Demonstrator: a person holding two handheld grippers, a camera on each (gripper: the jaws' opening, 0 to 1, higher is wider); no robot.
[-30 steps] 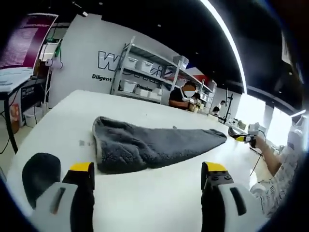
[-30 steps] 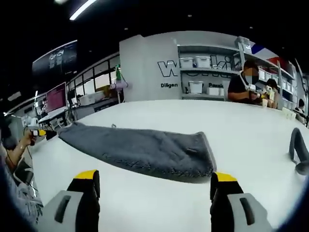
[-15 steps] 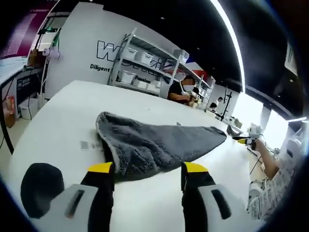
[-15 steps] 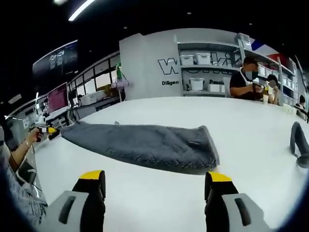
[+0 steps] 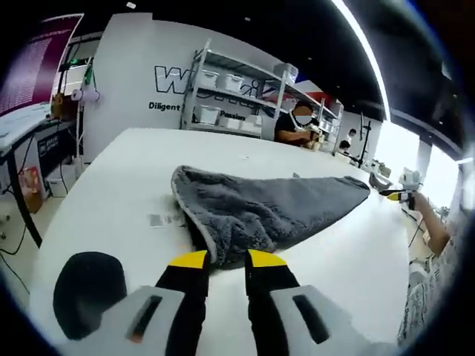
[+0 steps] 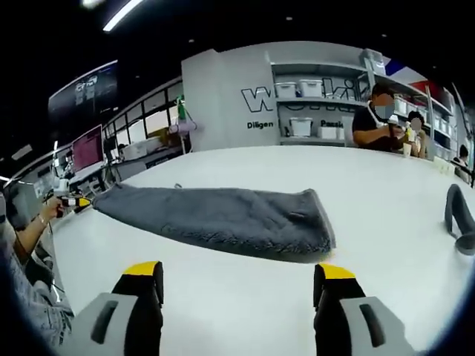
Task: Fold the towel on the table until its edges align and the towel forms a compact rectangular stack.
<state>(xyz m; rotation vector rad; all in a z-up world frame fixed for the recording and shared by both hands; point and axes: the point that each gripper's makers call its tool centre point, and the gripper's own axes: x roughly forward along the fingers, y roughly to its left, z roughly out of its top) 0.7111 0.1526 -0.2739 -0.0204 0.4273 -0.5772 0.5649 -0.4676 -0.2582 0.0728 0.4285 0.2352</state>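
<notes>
Left gripper (image 5: 220, 259) jaws now closed on towel (image 5: 260, 211) edge.

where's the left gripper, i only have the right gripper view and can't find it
Observer: The left gripper is at the towel's near corner, jaws almost together around the edge.
Operator: has it got the cloth
Observer: Cannot tell; the edge sits right at the yellow tips.
Operator: anything else near it
Observer: A small label lies flat on the table beside the towel's end, and a dark round object rests close to the left jaw.
</notes>
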